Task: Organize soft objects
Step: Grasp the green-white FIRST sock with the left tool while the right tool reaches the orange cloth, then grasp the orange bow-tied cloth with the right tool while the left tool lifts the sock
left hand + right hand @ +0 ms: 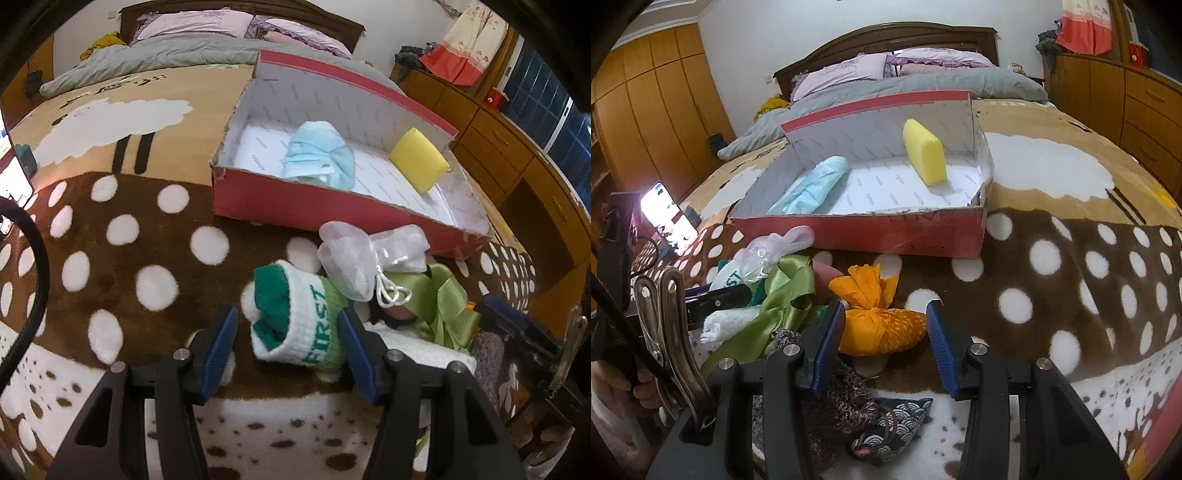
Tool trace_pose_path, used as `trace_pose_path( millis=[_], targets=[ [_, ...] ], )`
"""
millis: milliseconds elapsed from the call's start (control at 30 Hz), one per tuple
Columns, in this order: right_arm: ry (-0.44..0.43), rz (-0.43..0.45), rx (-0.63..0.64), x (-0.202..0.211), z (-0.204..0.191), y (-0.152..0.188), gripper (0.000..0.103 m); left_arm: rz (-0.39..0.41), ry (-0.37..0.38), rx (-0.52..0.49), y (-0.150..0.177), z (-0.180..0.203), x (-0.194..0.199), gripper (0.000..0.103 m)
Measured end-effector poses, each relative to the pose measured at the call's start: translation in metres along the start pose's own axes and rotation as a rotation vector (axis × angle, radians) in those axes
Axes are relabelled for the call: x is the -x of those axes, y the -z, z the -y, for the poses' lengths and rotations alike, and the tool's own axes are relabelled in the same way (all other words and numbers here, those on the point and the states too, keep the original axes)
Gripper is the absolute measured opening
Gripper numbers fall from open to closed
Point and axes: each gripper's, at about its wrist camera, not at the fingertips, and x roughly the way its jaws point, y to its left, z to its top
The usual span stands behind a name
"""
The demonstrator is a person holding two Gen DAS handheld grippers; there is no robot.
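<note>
1. Your left gripper is spreading wide around the green-and-white sock lying on the spotted blanket; whether the pads are touching it, I cannot tell.
2. Your right gripper is gaping wide too, with the orange pouch sitting between its fingers.
3. Beyond the pile, the red box is holding a blue mask on the left and a yellow sponge at its far right.

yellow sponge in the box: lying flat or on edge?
On edge. The yellow sponge stands on a narrow side on the floor of the red box, against the back wall, near the blue mask.
</note>
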Motion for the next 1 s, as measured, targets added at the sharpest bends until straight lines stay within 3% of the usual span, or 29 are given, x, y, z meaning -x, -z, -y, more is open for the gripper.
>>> trace_pose_path(
  millis=[333,433,467,733,833,1000],
  targets=[
    [-0.009,-0.037,-0.038,-0.010,0.005,0.005,0.047,0.017,0.016,-0.011,0.001,0.002,0.002,0.037],
    [0.026,-0.043,-0.037,-0.013,0.006,0.006,0.058,0.025,0.020,-0.010,0.001,0.002,0.005,0.032],
    [0.042,-0.047,-0.031,-0.014,0.006,0.007,0.063,0.028,0.020,-0.009,0.001,0.002,0.006,0.031],
    [-0.018,-0.060,-0.107,-0.018,0.015,0.011,0.063,0.083,-0.011,-0.027,0.003,0.001,0.025,0.029],
    [-0.049,-0.056,-0.108,-0.015,0.014,0.011,0.048,0.088,-0.010,-0.019,0.002,-0.001,0.028,0.029],
    [-0.039,-0.011,-0.089,-0.006,0.007,0.010,0.038,0.101,-0.011,-0.018,0.003,-0.002,0.034,0.029]
  ],
)
